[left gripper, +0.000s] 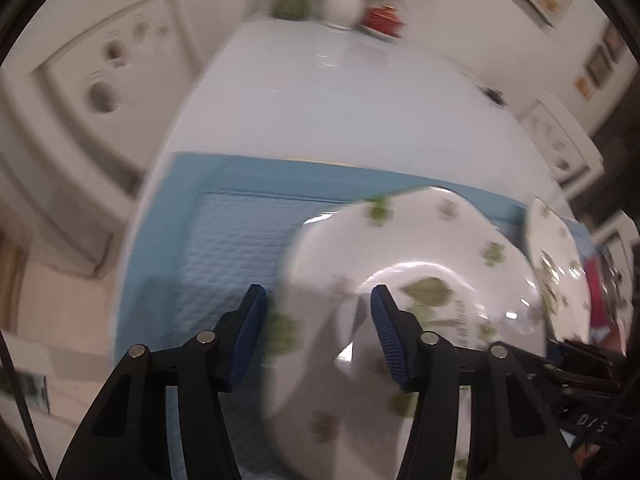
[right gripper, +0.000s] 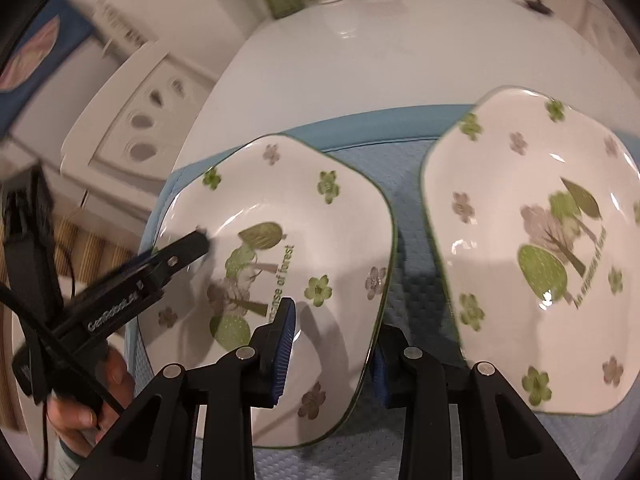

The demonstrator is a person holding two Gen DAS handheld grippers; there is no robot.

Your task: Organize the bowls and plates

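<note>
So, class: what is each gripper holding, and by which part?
The right gripper grips the left plate by its near rim; the left gripper straddles its other edge, not clamped.

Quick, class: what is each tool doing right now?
Left tool: open, straddling the rim of the left plate, not clamped.
Right tool: closed on that plate's near edge.

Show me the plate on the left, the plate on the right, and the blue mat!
Left white tree-pattern plate [right gripper: 320, 216]: right wrist view, bare inner slope.
Right white tree-pattern plate [right gripper: 500, 184]: right wrist view, inner slope.
Blue textured mat [right gripper: 408, 216]: right wrist view, strip between plates.
</note>
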